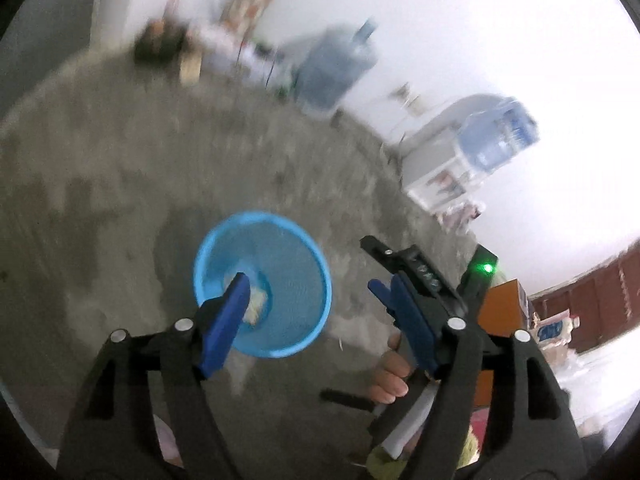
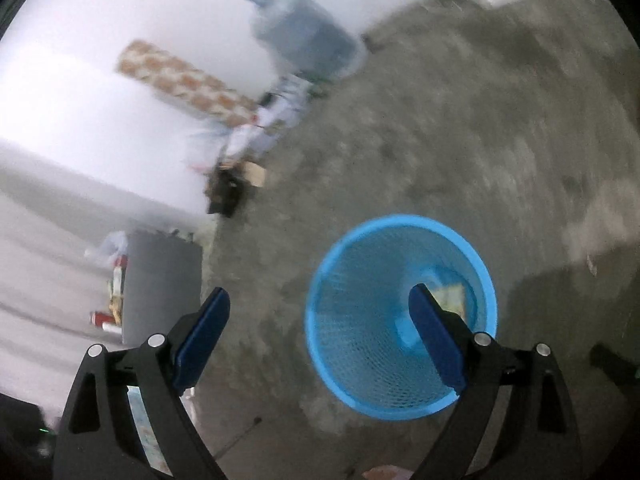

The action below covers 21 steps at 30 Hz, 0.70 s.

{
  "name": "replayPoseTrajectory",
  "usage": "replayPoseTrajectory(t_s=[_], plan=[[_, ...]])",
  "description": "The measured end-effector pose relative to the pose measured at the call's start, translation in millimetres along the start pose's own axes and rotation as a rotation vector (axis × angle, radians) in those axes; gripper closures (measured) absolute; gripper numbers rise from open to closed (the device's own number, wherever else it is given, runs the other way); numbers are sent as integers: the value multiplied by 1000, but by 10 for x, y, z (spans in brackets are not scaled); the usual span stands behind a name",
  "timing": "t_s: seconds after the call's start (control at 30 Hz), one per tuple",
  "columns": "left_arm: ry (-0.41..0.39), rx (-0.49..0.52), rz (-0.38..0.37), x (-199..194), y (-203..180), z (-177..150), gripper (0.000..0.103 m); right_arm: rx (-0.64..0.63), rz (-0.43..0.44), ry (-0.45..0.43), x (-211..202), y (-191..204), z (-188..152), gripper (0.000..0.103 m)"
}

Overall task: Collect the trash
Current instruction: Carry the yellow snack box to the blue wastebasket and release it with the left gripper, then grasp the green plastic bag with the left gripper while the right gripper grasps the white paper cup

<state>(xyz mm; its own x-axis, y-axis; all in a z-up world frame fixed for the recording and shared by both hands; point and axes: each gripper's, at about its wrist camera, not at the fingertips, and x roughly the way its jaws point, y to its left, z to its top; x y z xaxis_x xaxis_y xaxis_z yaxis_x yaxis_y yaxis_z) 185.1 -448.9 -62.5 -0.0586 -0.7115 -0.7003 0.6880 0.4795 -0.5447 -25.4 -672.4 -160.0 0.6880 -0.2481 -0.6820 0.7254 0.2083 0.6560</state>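
Observation:
A blue mesh basket (image 1: 292,288) stands on the concrete floor, with pale crumpled trash (image 1: 256,306) at its bottom. My left gripper (image 1: 318,282) hovers above the basket's right side, open, with nothing between its blue pads. In the left wrist view, my right gripper (image 1: 376,268) juts in from the right, a hand (image 1: 390,376) below it. In the right wrist view the basket (image 2: 360,320) lies below and right of centre, with trash (image 2: 452,294) inside. My right gripper (image 2: 319,292) stands wide open over the basket's left rim, holding nothing.
Two large water jugs (image 1: 336,68) (image 1: 496,140) and a white cabinet (image 1: 432,168) line the wall. An orange box (image 1: 500,308) sits at the right. A grey bin (image 2: 162,284), red cans (image 2: 100,318) and a patterned board (image 2: 184,80) lie left of the basket.

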Motion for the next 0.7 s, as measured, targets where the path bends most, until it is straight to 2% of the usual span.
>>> replayPoseTrajectory(t_s=[0.1,0.27,0.33,0.47,0.6,0.7], plan=[[-112,64,19,-726,-174,-87,30,-96,40,-35,-241,394,-55,15],[-237,84,97,-1762,-269,-366,25,-293,141,-39,-618,1129,-240,15],[-293,98,152,-2111,-266,-529,20,-362,187,-31,-758,1368,-326,15],[-396,66,284,-2703,-103,-931,19,-481,278,14,-1024,1782,-546,15],[-496,9,386,-3198,64,-1404,19,-579,353,88,-1192,2124,-807,15],[-605,33,557,-3597,45,-1834,18,-644,408,159,-1294,2346,-1052,15]])
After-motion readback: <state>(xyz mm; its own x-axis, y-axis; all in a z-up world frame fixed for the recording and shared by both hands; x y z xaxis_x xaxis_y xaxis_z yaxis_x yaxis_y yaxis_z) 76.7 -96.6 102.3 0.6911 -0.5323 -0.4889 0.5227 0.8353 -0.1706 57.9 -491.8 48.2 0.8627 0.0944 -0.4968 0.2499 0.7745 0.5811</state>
